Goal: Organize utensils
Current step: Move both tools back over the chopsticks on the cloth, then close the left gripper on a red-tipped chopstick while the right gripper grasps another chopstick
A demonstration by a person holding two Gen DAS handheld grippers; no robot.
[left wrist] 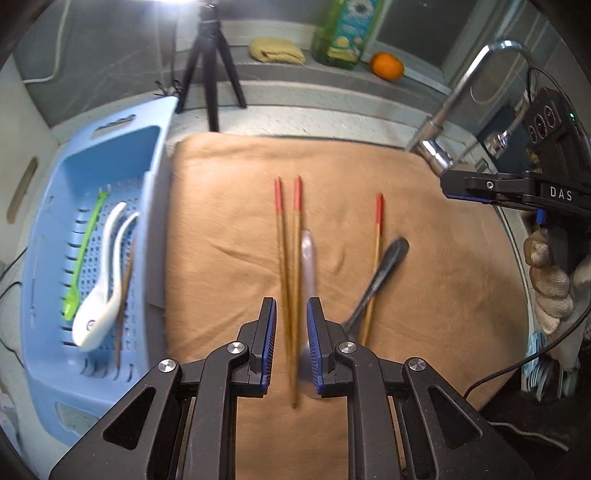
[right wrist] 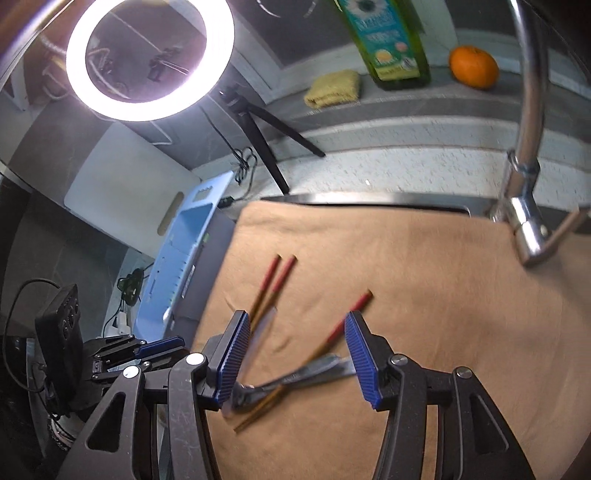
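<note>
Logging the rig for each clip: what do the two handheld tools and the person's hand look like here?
Both tools, left and right, are black with triangular cut-outs, silver pivot screws and ribbed blue pads. From the left wrist view, the right tool's body reads "DAS" in white, with black cables trailing off it. The hand wears a knitted off-white glove.

A plain tan cloth (left wrist: 424, 258) is spread beside a pale blue basket (left wrist: 48, 236) with a slotted floor. On the cloth, golden-brown chopsticks (left wrist: 282, 258) tipped in dull red are seen, along with a dark grey utensil (left wrist: 384, 273). In the basket, a lime green utensil (left wrist: 83, 254) and two white spoons (left wrist: 101, 295) are seen. Behind the cloth, an orange fruit (left wrist: 386, 65), a yellow sponge (left wrist: 275, 50) and a green bottle (left wrist: 343, 33) are shown. Ribbed blue pads (right wrist: 360, 354) are carried on black gripper fingers.
</note>
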